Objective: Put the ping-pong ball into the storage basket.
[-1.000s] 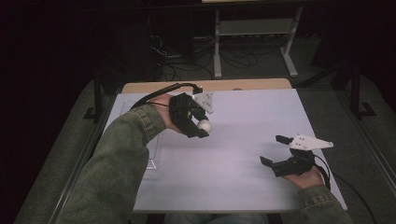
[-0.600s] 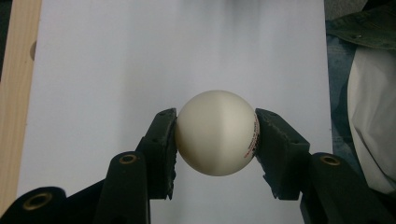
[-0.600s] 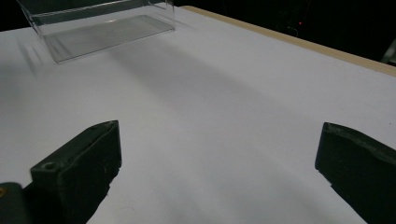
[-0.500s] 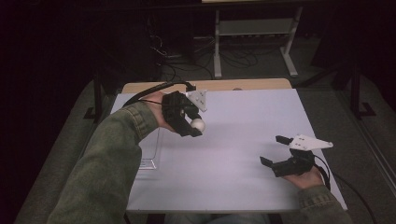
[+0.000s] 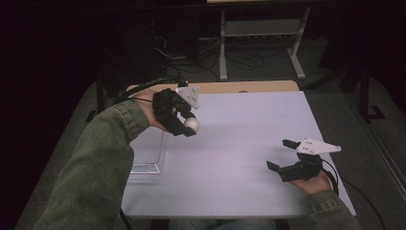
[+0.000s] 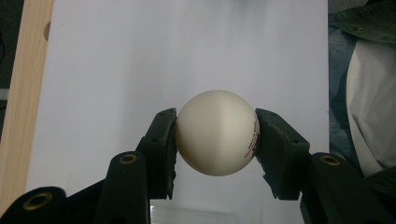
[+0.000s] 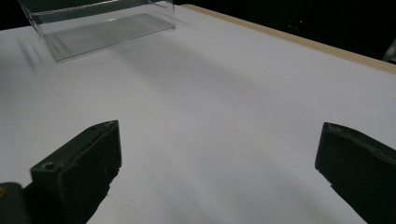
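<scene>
Nearest the person, at the table's right, the right gripper (image 5: pixel 277 154) is rested low by the white tabletop (image 5: pixel 249 143), jaws spread wide w/ nothing between them; in the right gripper view bare white surface is seen between the two black fingers (image 7: pixel 84 163). It is best kept parked there, out of the way, so the other arm's path isn't crossed.

Farther off, at the left, a clear, shallow rectangular plastic tray (image 5: pixel 148 158) is seen at the table's left edge, partly hidden under the green sleeve (image 5: pixel 95 163). In the right gripper view the same tray (image 7: pixel 102 25) is seen at the far side, apparently empty.

Just beyond the tray, the left gripper (image 5: pixel 190 125) is held above the table, jaws pinching a smooth, round, cream-white ball w/ small red print on one side (image 6: pixel 217 133). The ball is gripped across its middle, pads (image 6: pixel 163 140) pressed on both sides, approx. centred.

The step in hand is judged to be a carry of the ball, prob. toward the tray. A round, slick ball is easily squeezed out, so the pinch should be kept steady, not tightened, and the wrist moved w/o jerks. The ball should be lowered close to the tray floor before release, else a bounce or roll-out over the low wall is likely. The sleeve should be kept clear of the tray rim.
</scene>
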The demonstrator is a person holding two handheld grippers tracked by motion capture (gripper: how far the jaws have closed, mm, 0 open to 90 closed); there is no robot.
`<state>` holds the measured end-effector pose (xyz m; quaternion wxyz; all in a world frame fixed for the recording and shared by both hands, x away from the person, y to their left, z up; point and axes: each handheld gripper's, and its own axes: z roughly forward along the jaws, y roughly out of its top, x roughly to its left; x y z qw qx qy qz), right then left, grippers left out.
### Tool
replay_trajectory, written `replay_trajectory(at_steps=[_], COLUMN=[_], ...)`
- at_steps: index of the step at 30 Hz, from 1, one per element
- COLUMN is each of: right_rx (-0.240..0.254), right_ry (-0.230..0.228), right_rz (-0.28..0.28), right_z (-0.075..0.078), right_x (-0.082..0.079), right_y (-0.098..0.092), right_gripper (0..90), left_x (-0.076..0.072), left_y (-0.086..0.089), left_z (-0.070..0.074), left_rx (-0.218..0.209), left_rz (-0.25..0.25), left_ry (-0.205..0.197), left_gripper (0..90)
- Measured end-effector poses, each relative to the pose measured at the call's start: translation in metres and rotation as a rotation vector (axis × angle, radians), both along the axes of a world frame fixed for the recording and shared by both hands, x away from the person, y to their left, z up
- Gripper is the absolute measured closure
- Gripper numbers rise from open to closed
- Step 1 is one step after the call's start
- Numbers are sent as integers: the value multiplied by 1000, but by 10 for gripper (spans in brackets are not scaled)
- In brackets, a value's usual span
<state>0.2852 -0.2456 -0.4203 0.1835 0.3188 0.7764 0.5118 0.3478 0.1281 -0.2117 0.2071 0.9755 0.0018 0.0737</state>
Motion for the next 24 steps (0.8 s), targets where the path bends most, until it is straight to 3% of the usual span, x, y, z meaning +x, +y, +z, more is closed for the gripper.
replay_trajectory(at_steps=[8, 24], right_rx=[-3, -8], right_ry=[2, -1], right_rz=[1, 5], right_z=[0, 0], right_x=[0, -1], right_y=[1, 2], right_gripper=[0, 0], left_x=[1, 5], left_y=[9, 40], left_z=[2, -1], left_rx=[3, 39], left_rz=[9, 77], left_ry=[-1, 6], left_gripper=[509, 509])
